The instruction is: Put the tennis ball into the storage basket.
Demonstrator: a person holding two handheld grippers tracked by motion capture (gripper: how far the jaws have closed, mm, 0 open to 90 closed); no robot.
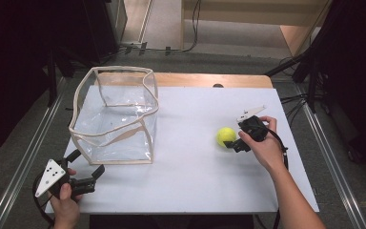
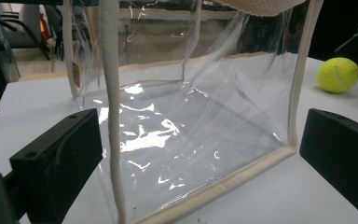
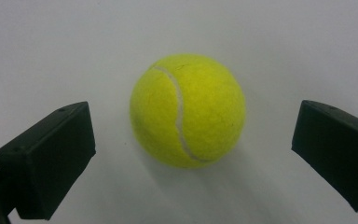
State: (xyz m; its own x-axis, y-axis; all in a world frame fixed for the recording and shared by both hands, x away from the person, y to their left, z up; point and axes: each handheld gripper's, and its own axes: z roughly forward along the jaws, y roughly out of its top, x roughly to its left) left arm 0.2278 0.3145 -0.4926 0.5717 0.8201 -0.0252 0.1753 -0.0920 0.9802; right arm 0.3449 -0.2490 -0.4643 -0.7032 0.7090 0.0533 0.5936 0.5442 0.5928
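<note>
Step in hand, as I judge it: approach to grasp the ball, with the bag as its likely destination.

Nearest to me, my left gripper [image 1: 83, 171] hovers at the near left corner of the table [image 1: 195, 191], just short of the bag [image 1: 116, 119]. Its jaws stand wide apart and hold nothing. In the left gripper view they frame the bag's near lower edge [image 2: 214, 186] without touching it; a cream strap [image 2: 111, 93] hangs down the clear front wall between them.

Farther in, at the right, my right gripper [image 1: 233, 142] is lowered to the ball [image 1: 227, 136]. Its jaws are wide apart. In the right gripper view the ball [image 3: 188, 109] sits centred between them, with white table showing on both sides, so there is no contact yet. The ball rests on the table, right of centre, well apart from the bag.

Farthest, the bag stands upright on the left half of the table, mouth open upward, its cream rim [image 1: 124, 69] slightly buckled. It looks empty.

Next move, as I judge it:
1. Advance the right gripper a little so the jaws straddle the ball's widest part.
2. Close squarely; an off-centre squeeze may roll the ball away.
3. Lift, carry left, release over the open mouth.
4. Steady the bag with the left gripper if the soft walls sag.
</note>
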